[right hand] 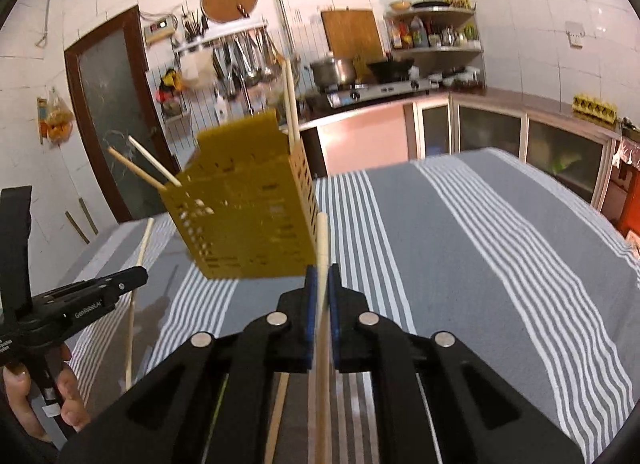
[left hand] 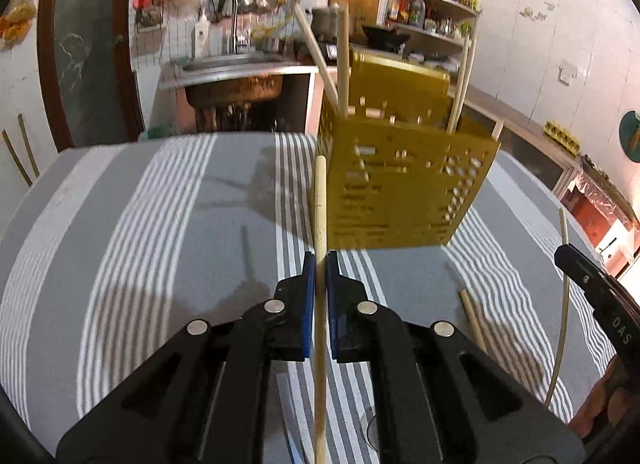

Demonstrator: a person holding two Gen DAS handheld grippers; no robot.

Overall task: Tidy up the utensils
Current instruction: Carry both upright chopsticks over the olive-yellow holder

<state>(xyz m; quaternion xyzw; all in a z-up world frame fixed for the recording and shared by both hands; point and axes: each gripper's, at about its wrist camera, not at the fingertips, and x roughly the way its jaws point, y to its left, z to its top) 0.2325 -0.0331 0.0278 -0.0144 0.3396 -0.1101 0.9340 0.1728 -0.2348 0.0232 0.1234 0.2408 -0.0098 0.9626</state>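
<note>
Chopsticks are what we carry in both claws: our left claw (left hand: 320,264) is clamped on one chopstick (left hand: 320,200), our right claw (right hand: 322,276) on another (right hand: 322,240), each standing upright between the blue pads. Ahead and above both tips sits the yellow perforated holder (left hand: 404,184) on the striped desk (left hand: 160,224), already bearing several sticks. Each appears about equally near, so either chopstick must rise over the rim.
</note>
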